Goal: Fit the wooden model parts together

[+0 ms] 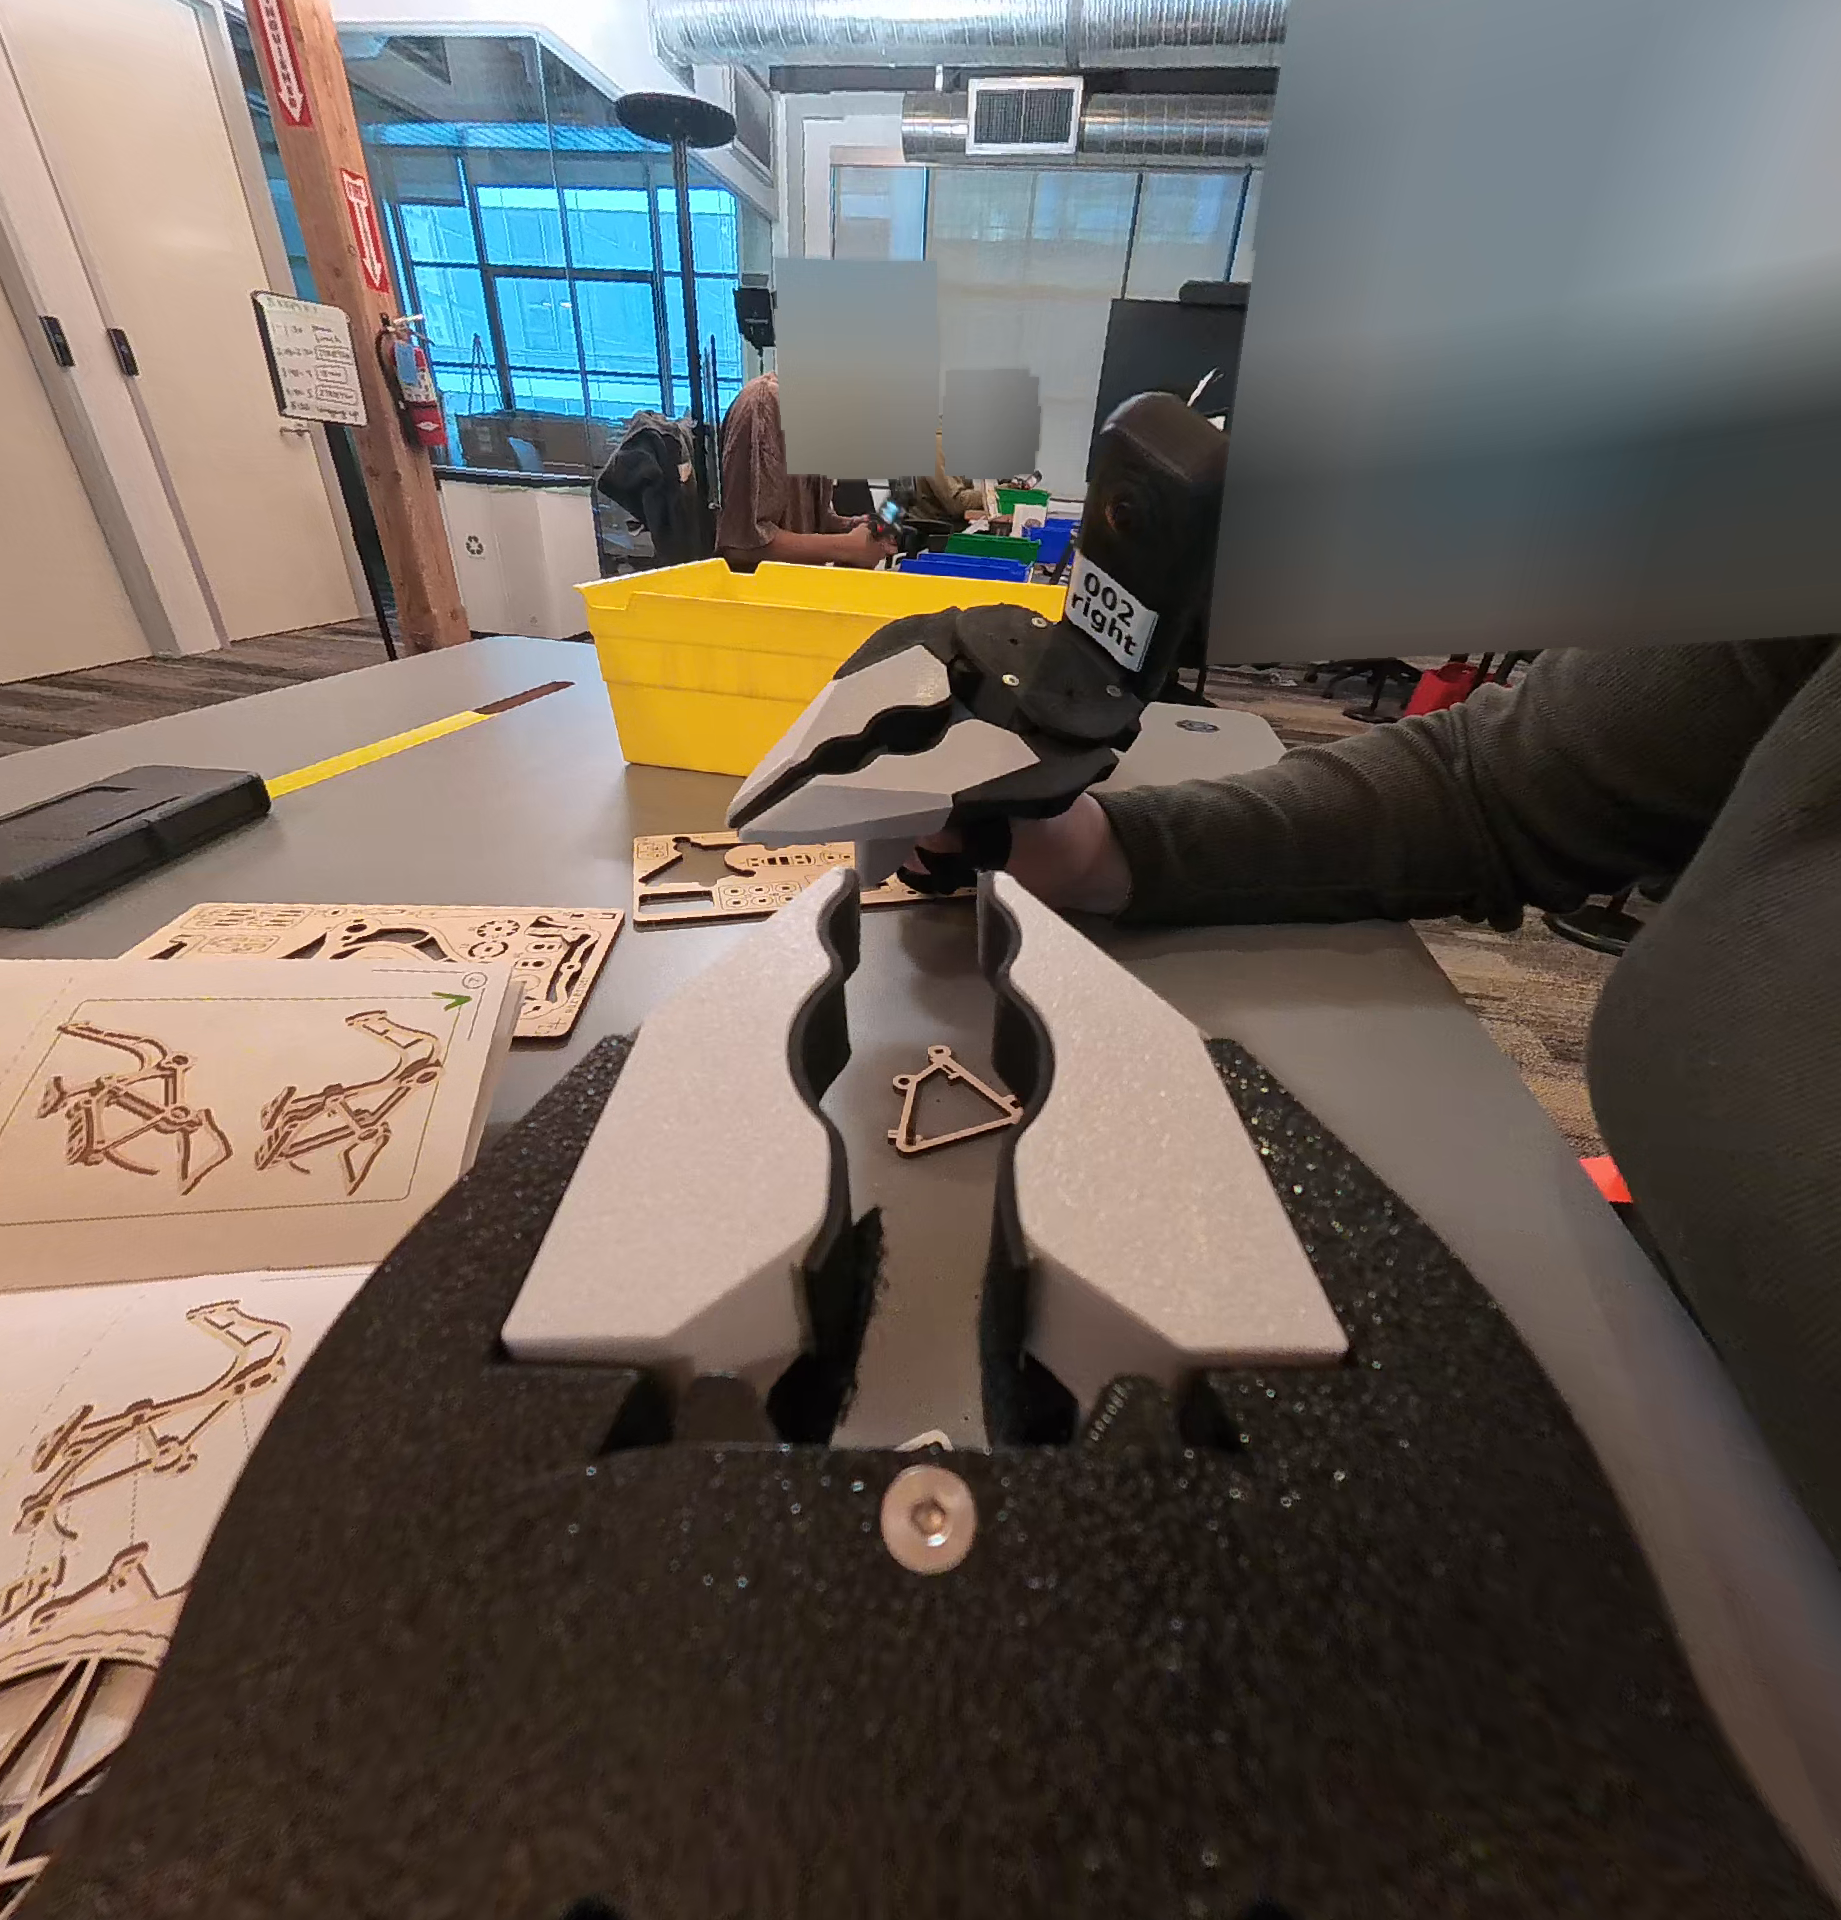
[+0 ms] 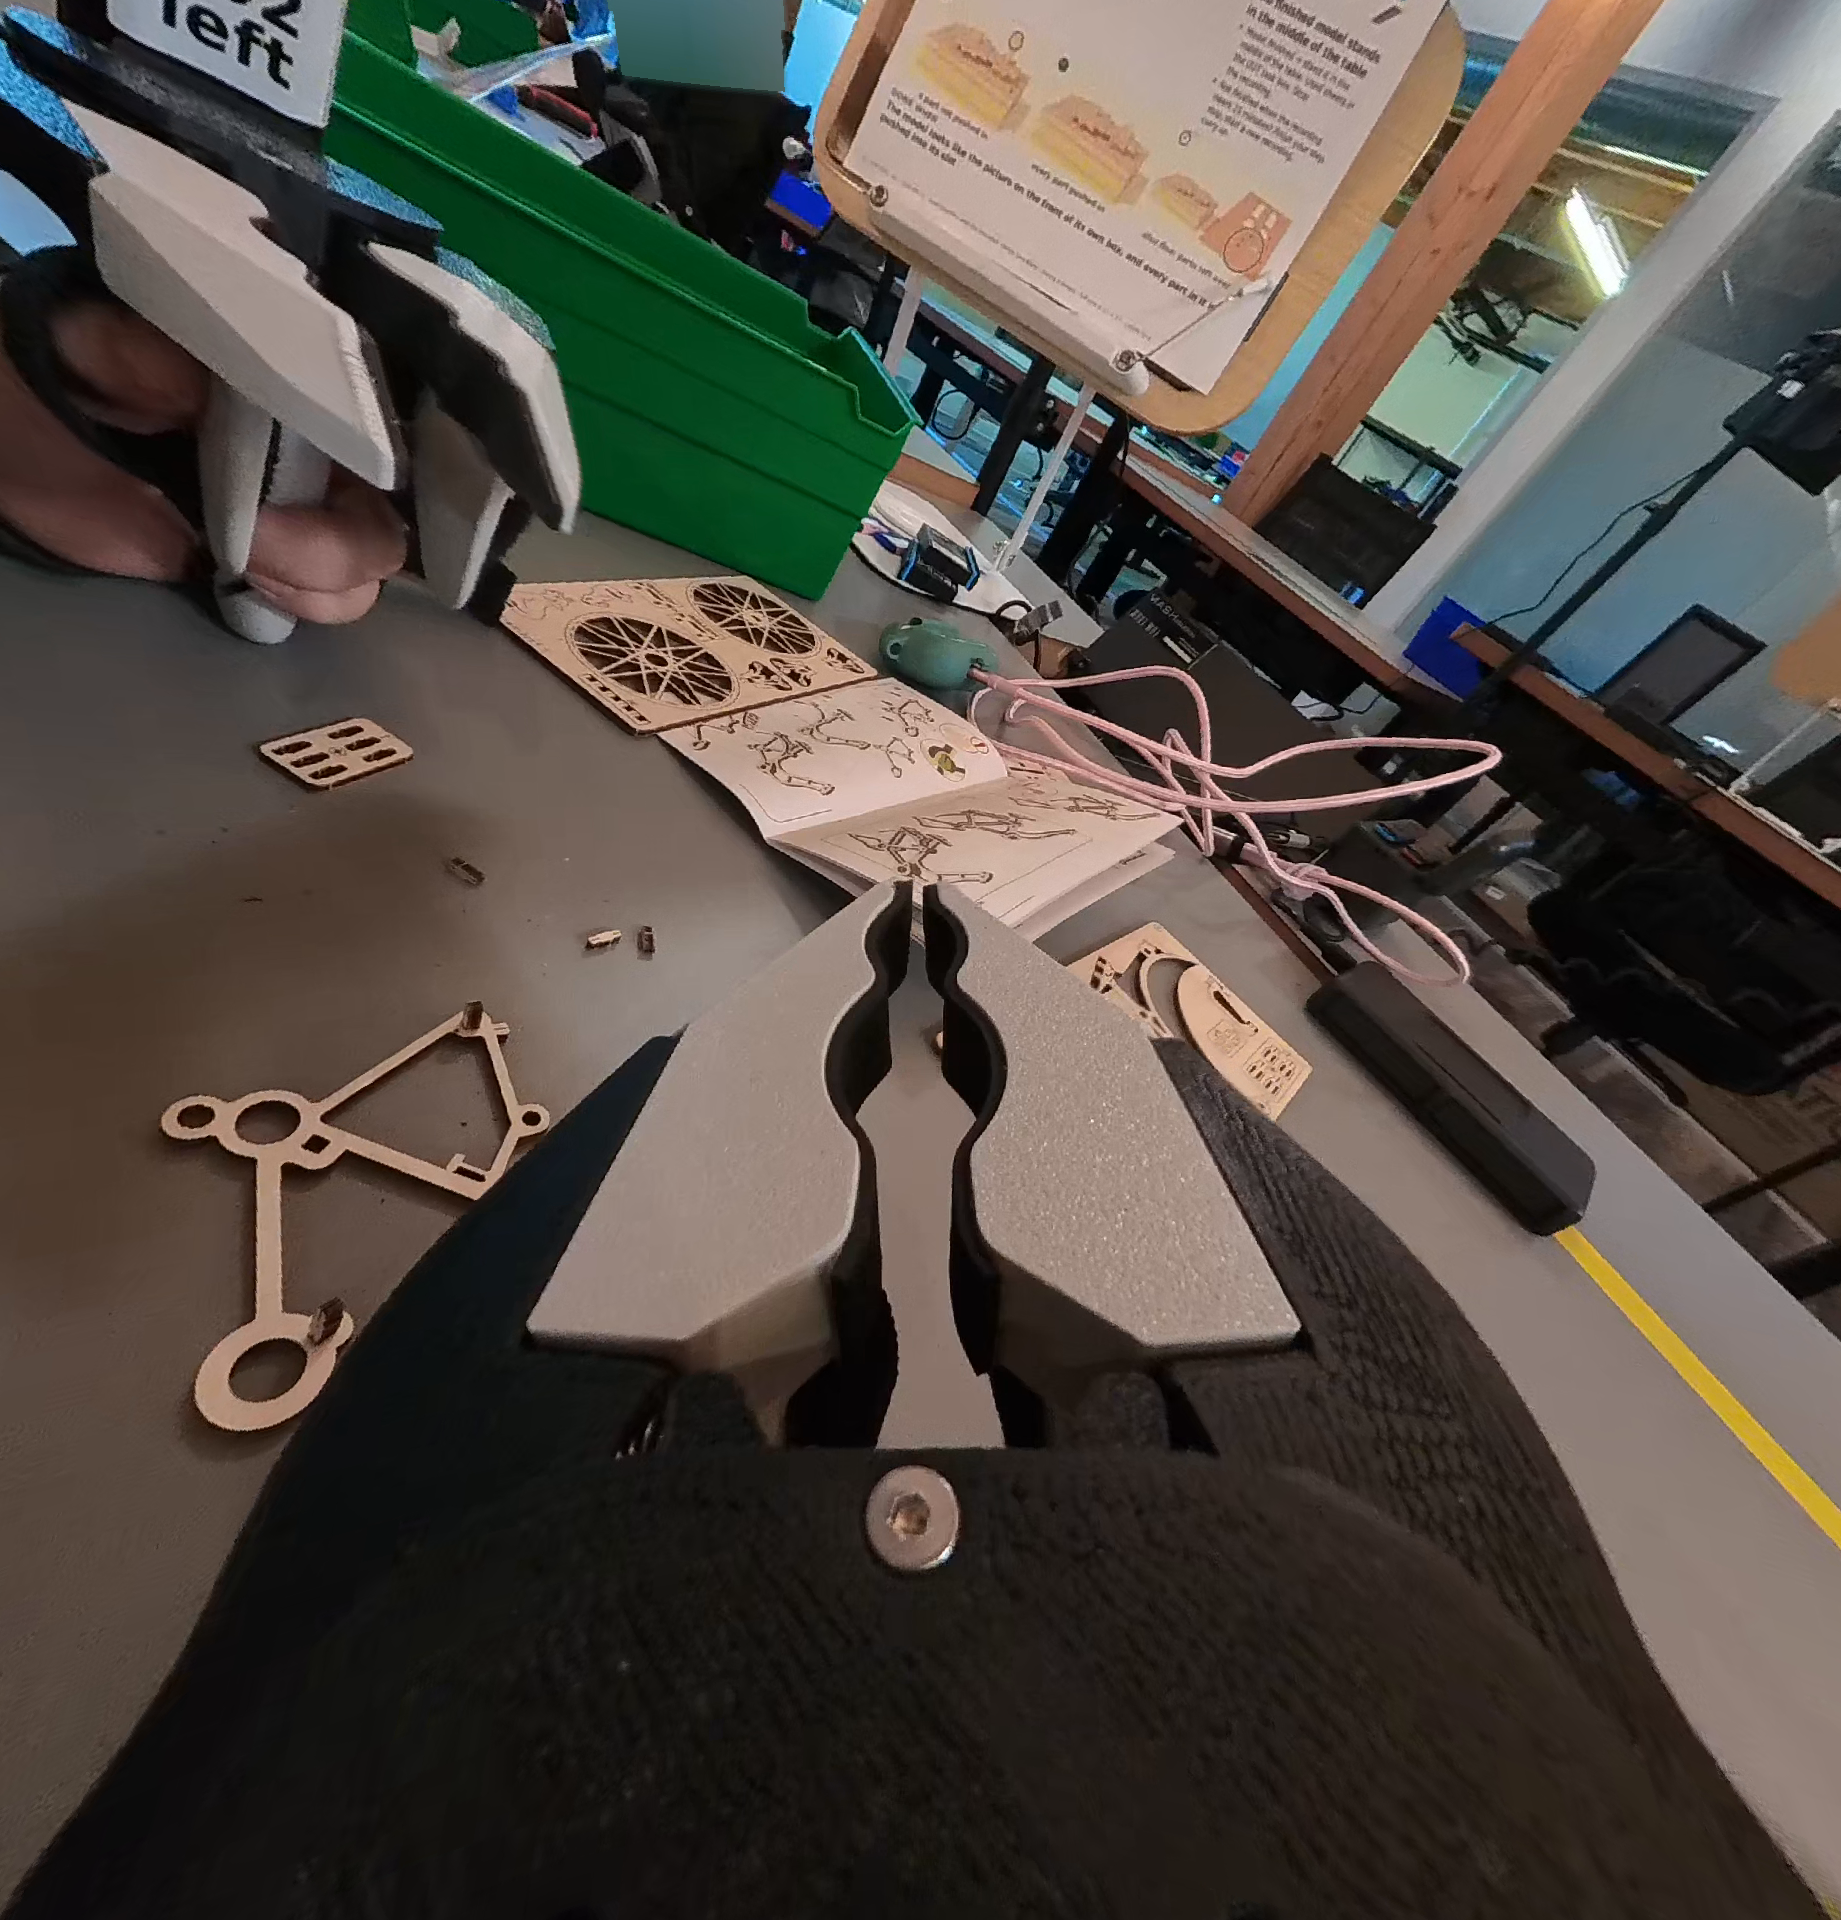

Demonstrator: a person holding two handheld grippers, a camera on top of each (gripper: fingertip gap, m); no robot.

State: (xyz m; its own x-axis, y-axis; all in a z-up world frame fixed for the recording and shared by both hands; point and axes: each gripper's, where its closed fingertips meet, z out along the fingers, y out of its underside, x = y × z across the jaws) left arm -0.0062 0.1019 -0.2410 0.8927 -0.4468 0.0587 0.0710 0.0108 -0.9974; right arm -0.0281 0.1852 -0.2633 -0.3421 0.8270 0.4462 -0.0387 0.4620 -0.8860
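Note:
A flat wooden frame part with a triangle and ring ends [image 1: 952, 1101] lies on the grey table [image 1: 500, 810], below the gap between my left gripper's fingers. My left gripper [image 1: 918, 885] is open and touches nothing. The same part shows in the right wrist view [image 2: 355, 1143], left of my right gripper [image 2: 917, 894]. My right gripper is shut down to a thin slit, and I see nothing between its tips. In the left wrist view it [image 1: 747, 821] hovers over a wooden sheet [image 1: 729, 873]. The left gripper [image 2: 360, 608] stands at the upper left of the right wrist view.
Wooden part sheets [image 1: 376, 935] [image 2: 687, 644] [image 2: 1207, 1029], an open booklet [image 2: 874, 769], a small slotted plate [image 2: 336, 750] and tiny pegs [image 2: 604, 938] lie around. A yellow bin [image 1: 750, 665], green bins [image 2: 687, 364], black cases [image 1: 95, 831] [image 2: 1456, 1101] and a pink cable [image 2: 1259, 790] border the work area. The tips of one gripper are about 9 cm away from the tips of the other.

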